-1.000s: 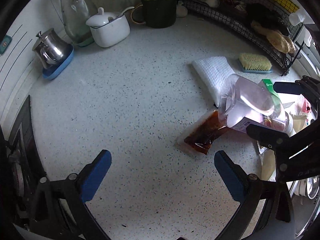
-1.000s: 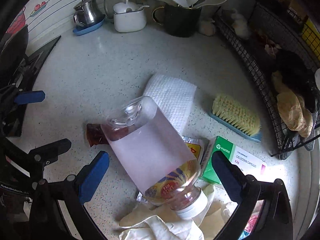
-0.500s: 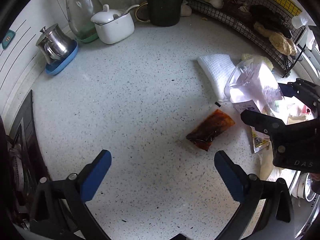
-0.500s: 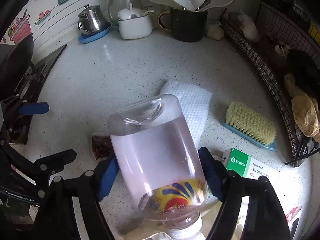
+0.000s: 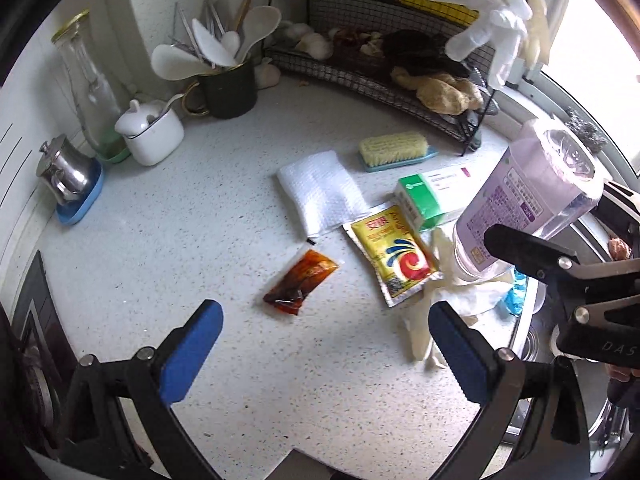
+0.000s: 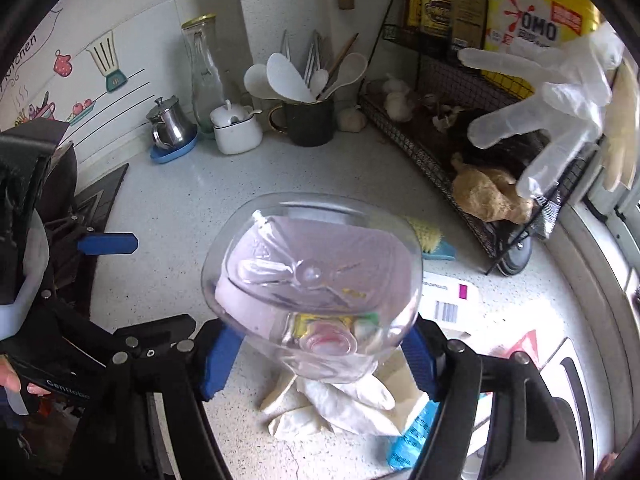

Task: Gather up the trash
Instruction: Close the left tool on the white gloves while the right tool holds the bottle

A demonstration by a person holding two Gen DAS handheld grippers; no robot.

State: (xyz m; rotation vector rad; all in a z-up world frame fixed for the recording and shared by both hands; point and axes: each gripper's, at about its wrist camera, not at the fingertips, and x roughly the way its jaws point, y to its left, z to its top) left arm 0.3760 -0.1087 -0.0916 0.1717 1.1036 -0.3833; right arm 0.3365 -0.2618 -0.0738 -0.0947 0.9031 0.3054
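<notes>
My right gripper [image 6: 320, 354] grips a clear plastic bottle [image 6: 316, 276] with its jaws still closing on the sides. The bottle hangs above the speckled counter [image 5: 200, 220], base towards the camera and cap down. The left wrist view shows the same bottle [image 5: 528, 200] lifted at the right. My left gripper [image 5: 322, 320] is open and holds nothing, above a red-brown sauce packet [image 5: 300, 282]. A yellow packet [image 5: 394, 254], a green-and-white box [image 5: 424, 200] and crumpled whitish gloves [image 5: 448, 292] lie beside it.
A white cloth [image 5: 320, 192] and a scrub brush [image 5: 394, 148] lie behind the litter. A black wire rack [image 5: 380, 80], a utensil mug [image 5: 228, 88], a white pot [image 5: 152, 132] and a steel jug [image 5: 64, 168] line the back. A clear glove [image 5: 492, 20] hangs top right.
The right gripper closed on the lying bottle and lifted it off the counter, uncovering the yellow packet. The left gripper rose and drew back, still open.
</notes>
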